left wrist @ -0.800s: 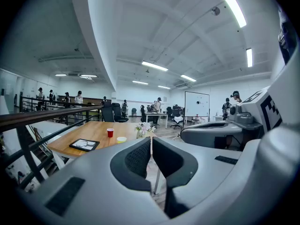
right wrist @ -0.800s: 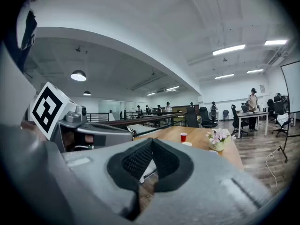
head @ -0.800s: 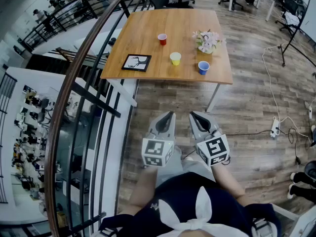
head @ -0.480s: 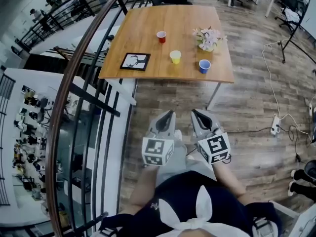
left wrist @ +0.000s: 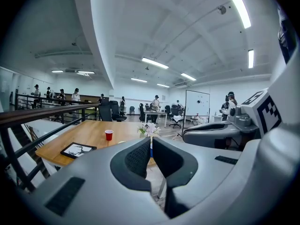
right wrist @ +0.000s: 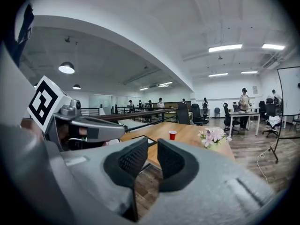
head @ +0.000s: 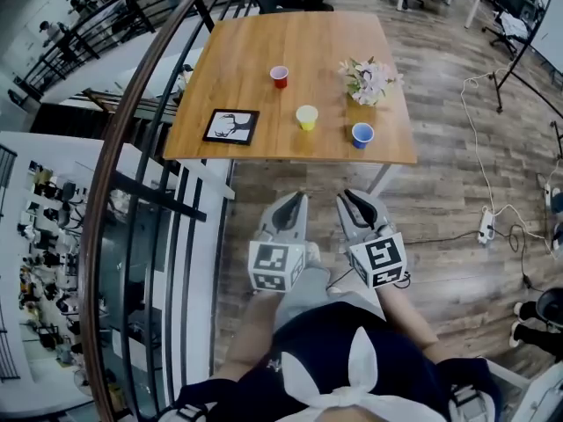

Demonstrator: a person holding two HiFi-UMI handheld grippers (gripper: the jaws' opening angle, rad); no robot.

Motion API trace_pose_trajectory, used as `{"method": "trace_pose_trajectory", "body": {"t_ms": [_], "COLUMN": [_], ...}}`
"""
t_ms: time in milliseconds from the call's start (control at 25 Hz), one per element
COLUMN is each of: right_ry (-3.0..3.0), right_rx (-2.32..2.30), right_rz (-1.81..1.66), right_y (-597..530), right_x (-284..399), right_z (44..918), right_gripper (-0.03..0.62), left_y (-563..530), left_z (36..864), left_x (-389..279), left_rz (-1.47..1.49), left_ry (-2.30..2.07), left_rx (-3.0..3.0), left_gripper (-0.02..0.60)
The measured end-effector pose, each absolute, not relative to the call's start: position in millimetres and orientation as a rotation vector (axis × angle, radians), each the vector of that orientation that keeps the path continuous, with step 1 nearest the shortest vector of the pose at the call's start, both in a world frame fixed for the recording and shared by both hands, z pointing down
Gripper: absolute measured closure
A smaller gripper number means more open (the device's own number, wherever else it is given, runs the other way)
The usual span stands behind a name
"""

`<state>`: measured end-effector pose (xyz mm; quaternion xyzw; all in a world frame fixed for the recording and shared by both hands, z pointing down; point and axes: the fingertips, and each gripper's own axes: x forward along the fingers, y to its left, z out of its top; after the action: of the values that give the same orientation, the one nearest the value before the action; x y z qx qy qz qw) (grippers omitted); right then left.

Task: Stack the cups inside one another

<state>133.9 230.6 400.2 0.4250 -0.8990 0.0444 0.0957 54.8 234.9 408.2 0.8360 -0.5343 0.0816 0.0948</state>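
Three small cups stand apart on the wooden table [head: 264,38]: a red cup [head: 280,76] furthest away, a yellow cup [head: 307,117] in the middle, a blue cup [head: 361,134] near the front right edge. My left gripper [head: 297,202] and right gripper [head: 348,199] hang side by side over the floor, well short of the table, and hold nothing. In the left gripper view the left gripper's [left wrist: 151,142] pads almost meet. In the right gripper view the right gripper's [right wrist: 152,146] pads stand a narrow gap apart. The red cup [right wrist: 172,134] shows beyond them.
A vase of flowers [head: 369,77] stands at the table's right, behind the blue cup. A framed picture [head: 231,126] lies at the front left. A curved railing [head: 132,148] and a glass drop run along the left. Cables and a power strip [head: 486,227] lie on the floor at right.
In the head view the table and cups have slid slightly down and left. Both grippers keep the same side-by-side pose.
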Motion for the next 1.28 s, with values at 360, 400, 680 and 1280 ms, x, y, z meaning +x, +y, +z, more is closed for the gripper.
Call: {"method": "trace_pose_trajectory", "body": {"t_ms": [360, 400, 680, 1280], "right_ry": [-2.567, -2.556, -2.467, -2.282], "right_rx": [1.339, 1.352, 1.428, 1.513], "right_rz": [0.171, 0.173, 0.217, 0.307], "right_y": [157.2, 150.4, 106.0, 56.5], "right_x": [136.3, 137.3, 143.1, 162.9], "right_z": [414.8, 415.7, 429.0, 475.1], "right_gripper": [0.411, 0.394, 0.328, 0.256], "left_y": [164.7, 158.5, 117.5, 81.7], "left_z": [419.8, 420.9, 426.4, 453.0], "left_x": [42.5, 41.4, 30.7, 8.3], "left_rz": [0.247, 0.248, 0.254, 0.29], "left_ry": [-1.537, -1.531, -1.486, -1.412], "left_rx": [2.479, 2.48, 2.494, 2.483], "left_gripper": [0.554, 0.554, 0.554, 0.554]}}
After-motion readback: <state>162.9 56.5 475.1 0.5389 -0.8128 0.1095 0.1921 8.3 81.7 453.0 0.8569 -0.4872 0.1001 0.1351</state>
